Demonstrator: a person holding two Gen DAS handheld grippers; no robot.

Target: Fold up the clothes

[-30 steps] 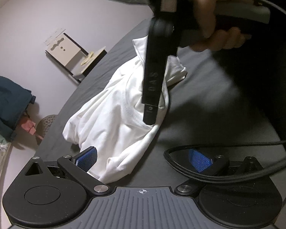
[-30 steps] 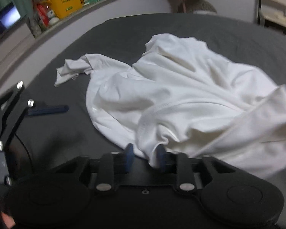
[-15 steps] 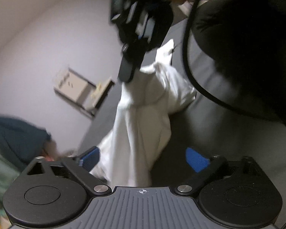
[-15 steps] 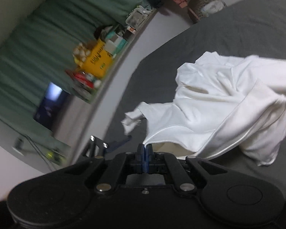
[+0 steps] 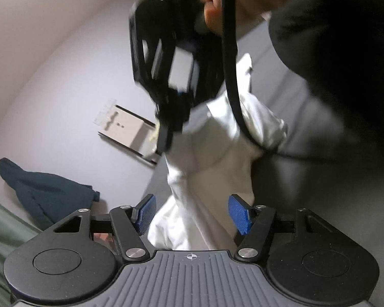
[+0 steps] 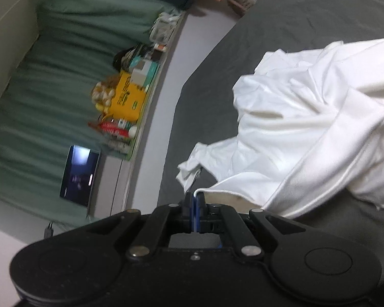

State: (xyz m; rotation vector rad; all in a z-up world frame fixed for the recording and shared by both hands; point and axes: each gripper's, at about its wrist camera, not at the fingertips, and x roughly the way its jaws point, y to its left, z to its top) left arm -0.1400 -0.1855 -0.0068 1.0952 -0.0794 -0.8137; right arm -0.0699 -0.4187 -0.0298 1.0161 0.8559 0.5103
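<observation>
White shirt [image 6: 307,133] in pinched right jaws

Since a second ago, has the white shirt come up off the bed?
Yes. The white shirt, earlier heaped on the grey bed, now has its hem lifted clear of it, pinched in the shut right gripper.

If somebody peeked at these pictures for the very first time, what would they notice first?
Probably the big white shirt, crumpled on the dark grey bed with one edge pinched in the shut right gripper and lifted up. Next, the left gripper with its blue pads wide open around the hanging cloth. Far off, a yellow box glows on a crowded shelf.
</observation>
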